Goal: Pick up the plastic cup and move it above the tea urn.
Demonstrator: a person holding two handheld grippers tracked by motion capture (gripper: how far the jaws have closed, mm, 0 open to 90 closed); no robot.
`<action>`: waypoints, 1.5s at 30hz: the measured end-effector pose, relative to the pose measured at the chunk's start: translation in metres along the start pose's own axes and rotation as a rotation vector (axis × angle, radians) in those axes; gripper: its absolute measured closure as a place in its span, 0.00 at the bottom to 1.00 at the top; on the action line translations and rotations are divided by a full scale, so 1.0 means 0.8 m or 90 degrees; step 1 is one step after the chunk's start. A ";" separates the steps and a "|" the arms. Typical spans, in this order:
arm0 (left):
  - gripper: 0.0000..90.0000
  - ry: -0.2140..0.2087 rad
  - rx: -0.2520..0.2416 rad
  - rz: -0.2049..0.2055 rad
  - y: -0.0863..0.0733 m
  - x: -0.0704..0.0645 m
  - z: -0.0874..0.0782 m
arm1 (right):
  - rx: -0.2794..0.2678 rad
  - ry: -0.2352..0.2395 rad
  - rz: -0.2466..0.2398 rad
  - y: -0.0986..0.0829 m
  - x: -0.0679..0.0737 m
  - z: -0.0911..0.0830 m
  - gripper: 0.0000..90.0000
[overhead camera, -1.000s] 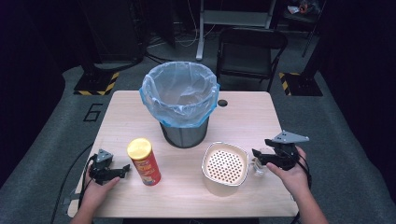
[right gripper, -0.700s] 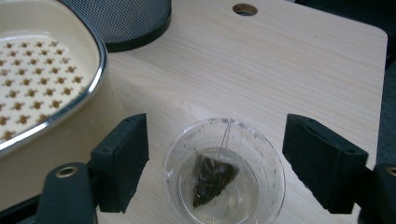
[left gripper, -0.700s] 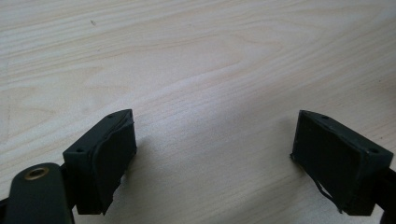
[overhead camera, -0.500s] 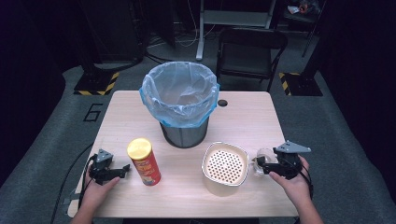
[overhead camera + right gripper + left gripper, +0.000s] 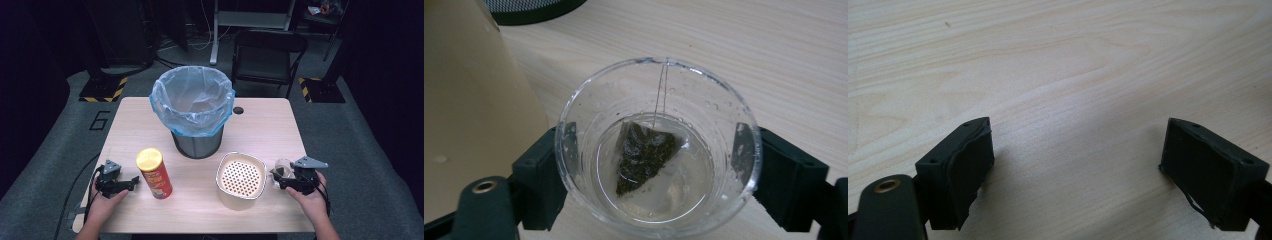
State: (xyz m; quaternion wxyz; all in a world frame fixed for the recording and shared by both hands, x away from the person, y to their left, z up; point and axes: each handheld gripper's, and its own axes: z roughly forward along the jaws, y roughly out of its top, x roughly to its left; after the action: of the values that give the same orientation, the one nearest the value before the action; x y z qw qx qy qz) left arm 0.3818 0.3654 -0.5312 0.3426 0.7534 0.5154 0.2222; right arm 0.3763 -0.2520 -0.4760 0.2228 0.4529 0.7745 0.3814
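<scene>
Tabletop (image 5: 270,125): pale wood grain, rectangular, with a small dark hole near the far edge beside the bin; near edge cut off by the bottom of the high view.

Bin (image 5: 196,140): dark mesh, lined with a blue bag (image 5: 192,97) folded over the rim; stands centre-far. Its contents cannot be made out through the film.

Can (image 5: 154,172): red tube with a yellow lid, upright, front left, just beside the left hand-held gripper. Label print too small to read.

Box (image 5: 240,181): cream, rounded-square, with a perforated top; front right. In the right gripper view it is a plain cream wall cut off at the left edge.

Cup (image 5: 658,145): clear, wet inside, holding a dark tea bag (image 5: 642,154) in shallow liquid, its string running up to the rim. Stands on the tabletop between the box and the person's right hand; in the high view largely hidden behind the gripper.

Left hand-held gripper (image 5: 1088,172): jaws spread wide, nothing between them, bare wood below; resting low at the front left edge.

Right hand-held gripper (image 5: 659,172): jaws on either side of the cup, against or just beside its wall; firm contact cannot be confirmed through the glass.

Room: dark; grey floor (image 5: 65,130) marked "6", a black chair (image 5: 270,50) beyond the tabletop, yellow-black striped bases at both sides, the background lost in shadow.
</scene>
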 end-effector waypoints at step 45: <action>0.15 0.000 0.000 0.000 0.000 0.000 0.000 | -0.019 0.052 -0.065 0.012 -0.007 0.008 0.40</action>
State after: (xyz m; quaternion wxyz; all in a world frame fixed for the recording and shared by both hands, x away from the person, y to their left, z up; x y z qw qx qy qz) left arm 0.3819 0.3654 -0.5312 0.3425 0.7535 0.5154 0.2222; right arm 0.3888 -0.2517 -0.4725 0.2167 0.3937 0.7993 0.3989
